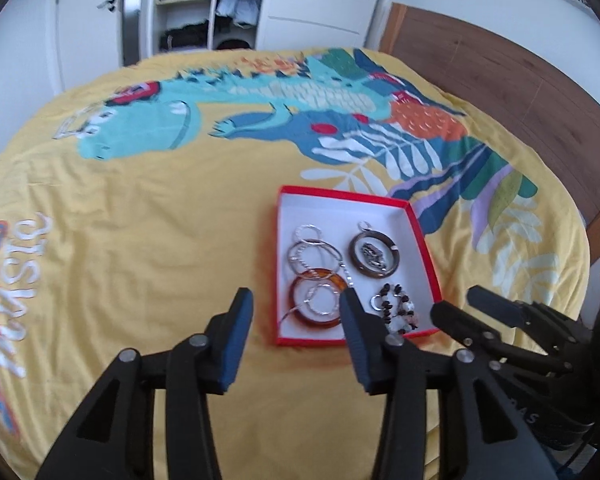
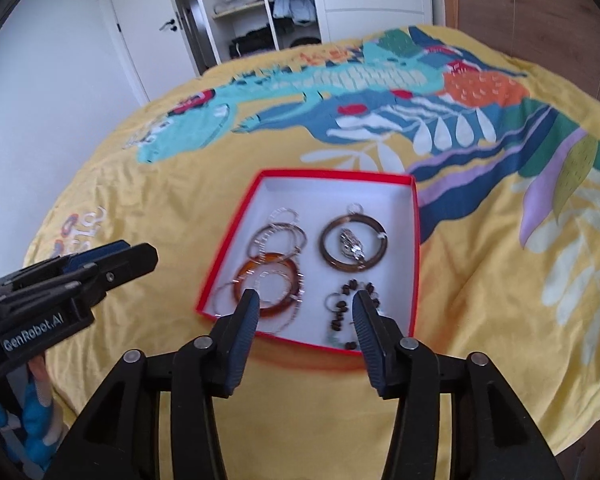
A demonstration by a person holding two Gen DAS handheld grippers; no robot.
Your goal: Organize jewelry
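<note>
Gaping wide with nothing between its blue pads, the left gripper (image 1: 296,312) hangs over the near-left corner of the red box (image 1: 418,228); the right gripper (image 2: 304,306) is likewise spread and empty above the box's near edge. A white label on the left gripper's body, seen from the right wrist, reads "GenRobot.AI". Inside the white-lined box lie an amber bangle (image 2: 266,280) under thin silver hoops (image 2: 278,236), a brown ring with a silver pendant (image 2: 354,246) and a beaded bracelet (image 2: 346,308). The box rests on a yellow bedspread (image 1: 140,200) printed with a dinosaur and lettering too skewed to read.
</note>
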